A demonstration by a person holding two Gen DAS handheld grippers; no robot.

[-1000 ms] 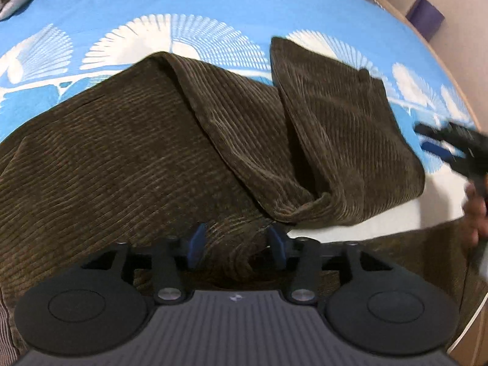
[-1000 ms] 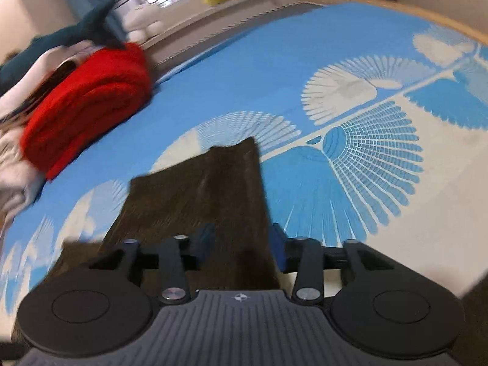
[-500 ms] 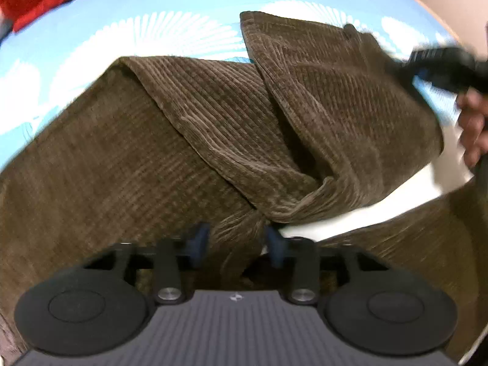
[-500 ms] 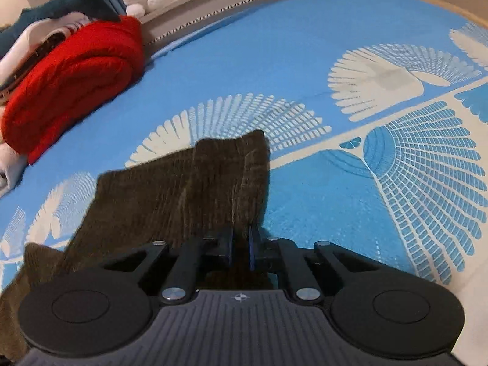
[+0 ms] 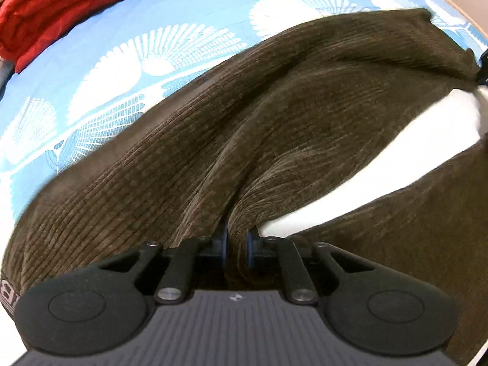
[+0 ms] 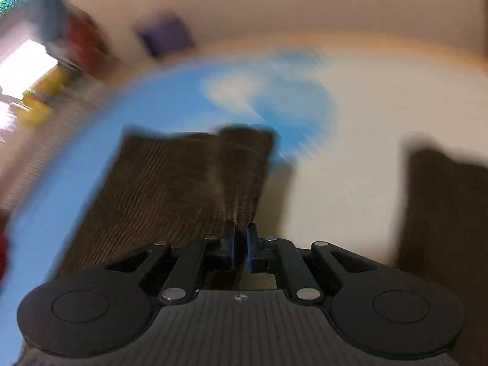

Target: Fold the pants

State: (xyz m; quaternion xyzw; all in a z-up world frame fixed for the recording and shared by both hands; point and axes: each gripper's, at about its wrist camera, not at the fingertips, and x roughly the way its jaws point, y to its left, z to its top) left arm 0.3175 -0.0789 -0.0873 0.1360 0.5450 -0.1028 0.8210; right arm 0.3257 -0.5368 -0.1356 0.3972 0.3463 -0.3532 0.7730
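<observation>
Dark brown corduroy pants lie on a blue bedsheet with white fan prints. My left gripper is shut on a bunched fold of the pants near the crotch; one leg stretches taut from it to the far right. My right gripper is shut on the pant leg's end and holds it lifted over the bed. The right wrist view is heavily motion-blurred. Another dark part of the pants shows at its right.
A folded red garment lies at the far left of the bed. A bare white patch of sheet shows between the pant legs. A purple object and blurred clutter stand beyond the bed edge in the right wrist view.
My left gripper closed on the pants fold. My right gripper, shut on the leg end since half a second ago, lifted it and swung fast; the folded-over leg is now pulled out taut.
</observation>
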